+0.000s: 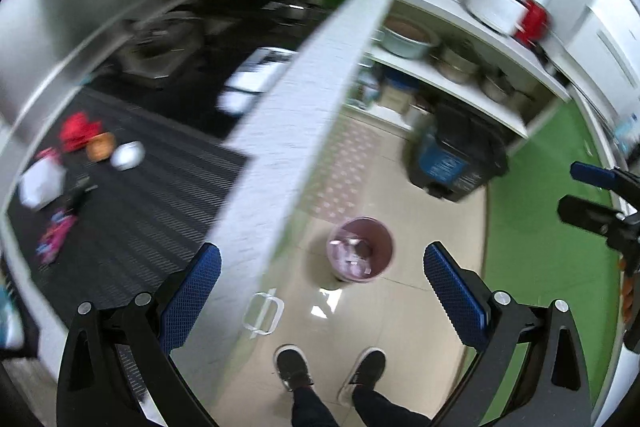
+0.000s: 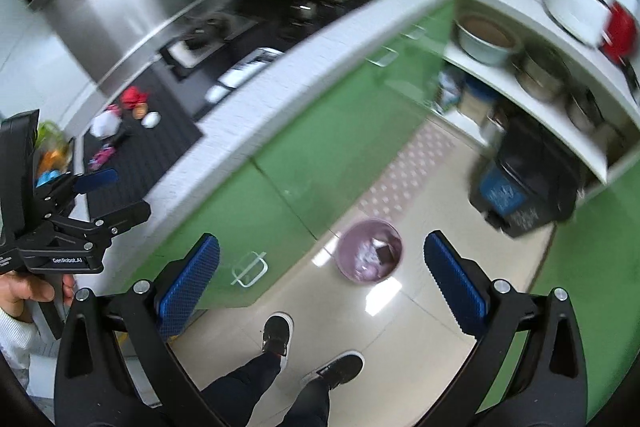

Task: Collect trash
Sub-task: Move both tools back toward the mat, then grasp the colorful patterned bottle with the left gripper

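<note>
A small pink waste bin (image 1: 359, 251) holding crumpled scraps stands on the tiled floor beside the green cabinets (image 2: 320, 147). More trash (image 1: 80, 155) lies near the worktop's (image 1: 288, 107) left end. Left gripper (image 1: 320, 291) and right gripper (image 2: 320, 287) both gape wide, empty.

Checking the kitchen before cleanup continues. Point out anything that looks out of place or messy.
Loose litter sits scattered on the black counter mat: a crumpled white piece, red and pink wrappers, a small white cup. The pink bin on the floor already holds trash. Nothing looks spilled or broken, though both views are blurred.
</note>
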